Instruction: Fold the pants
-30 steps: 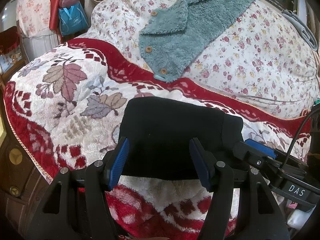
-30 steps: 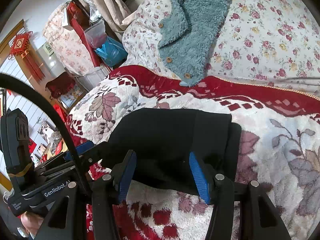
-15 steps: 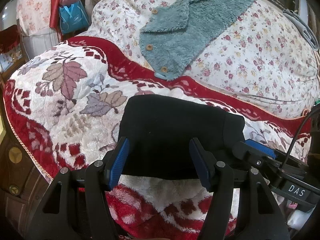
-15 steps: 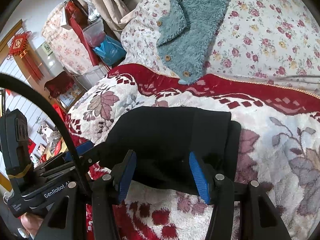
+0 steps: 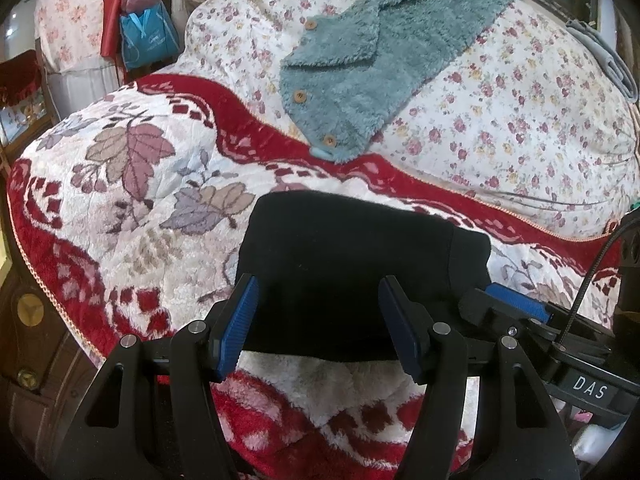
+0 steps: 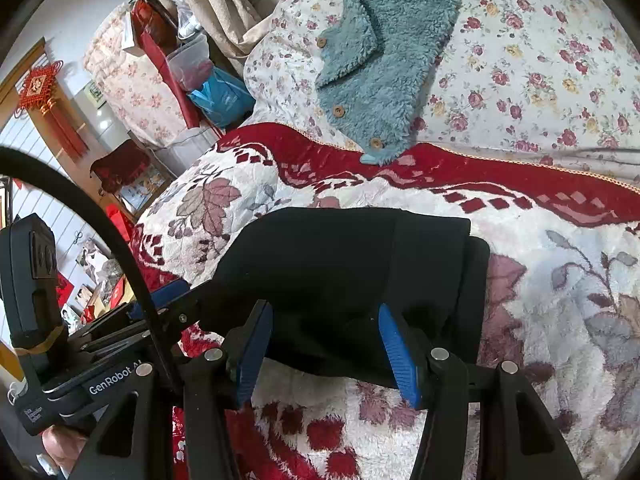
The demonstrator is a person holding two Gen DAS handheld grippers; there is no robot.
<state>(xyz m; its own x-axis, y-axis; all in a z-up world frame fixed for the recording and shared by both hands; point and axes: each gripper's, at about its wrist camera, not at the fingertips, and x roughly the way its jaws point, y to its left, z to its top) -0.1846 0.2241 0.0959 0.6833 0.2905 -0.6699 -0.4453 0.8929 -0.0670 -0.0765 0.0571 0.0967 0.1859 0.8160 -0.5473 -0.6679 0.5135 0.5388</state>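
We had the black pants (image 5: 352, 276) lying on the red and cream leaf-patterned blanket (image 5: 132, 208) of the bed, already doubled into a compact rectangle with stacked layers showing at one end. We judged the folding nearly or wholly done, with squaring the bundle as the step in hand.

Our left hand-held gripper (image 5: 316, 320) hovered at the near edge with its blue pads apart and only flat cloth seen between them, nothing pinched. Our right hand-held gripper (image 6: 326, 350) sat likewise at the near edge, jaws apart, no fabric clamped.

If another fold were wanted, the next move would call for both grippers to close on the near edge and carry it evenly over. Otherwise a light press to flatten the stack would do.

The right wrist view showed the offset layers at the bundle's far end, the left tool's body and a fingertip (image 6: 60, 444) under it. The left wrist view showed the bundle's other side against the blanket, and more of the teal fleece garment (image 5: 384, 56) lying on the floral quilt (image 5: 520, 120).
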